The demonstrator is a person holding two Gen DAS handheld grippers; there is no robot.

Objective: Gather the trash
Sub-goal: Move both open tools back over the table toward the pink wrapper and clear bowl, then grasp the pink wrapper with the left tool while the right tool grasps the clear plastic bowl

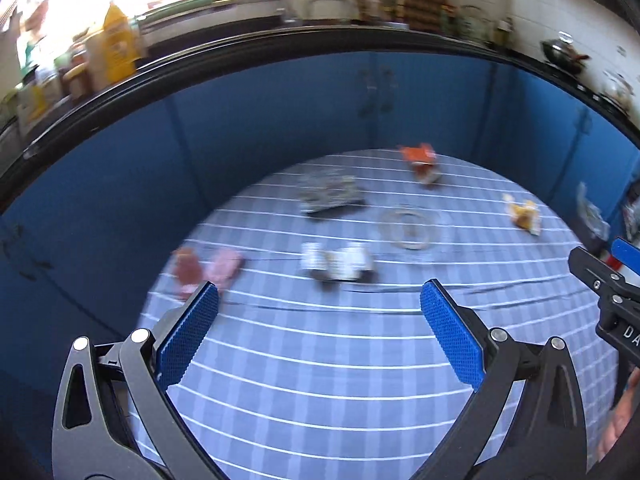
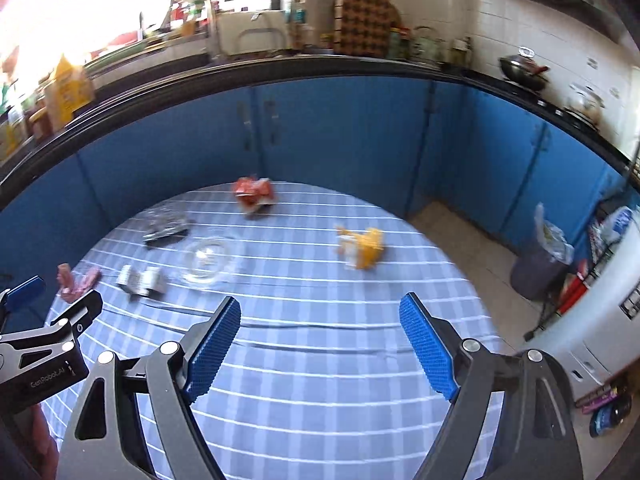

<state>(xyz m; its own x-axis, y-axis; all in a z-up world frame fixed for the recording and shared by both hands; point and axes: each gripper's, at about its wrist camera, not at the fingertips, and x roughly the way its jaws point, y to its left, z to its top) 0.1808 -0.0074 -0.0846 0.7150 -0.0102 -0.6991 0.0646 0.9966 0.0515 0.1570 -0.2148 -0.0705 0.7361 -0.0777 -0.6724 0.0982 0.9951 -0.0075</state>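
Note:
Several pieces of trash lie on a round table with a blue checked cloth (image 1: 320, 380). They include a pink wrapper (image 1: 208, 270), a white wrapper (image 1: 340, 264), a grey foil wrapper (image 1: 330, 194), a red wrapper (image 2: 254, 192) and a yellow wrapper (image 2: 364, 250). My left gripper (image 1: 320, 286) hovers open over the near part of the cloth, short of the white wrapper, with nothing between its pads. My right gripper (image 2: 320, 298) is open too and holds nothing, and the yellow wrapper lies ahead of it. Both views are blurred.
A clear glass dish (image 2: 208, 260) sits mid-table among the wrappers. Blue cabinets (image 2: 340, 132) under a cluttered counter curve behind the table. A dark bin with a bag (image 2: 540, 268) stands on the floor at the right, next to a white appliance (image 2: 592, 332).

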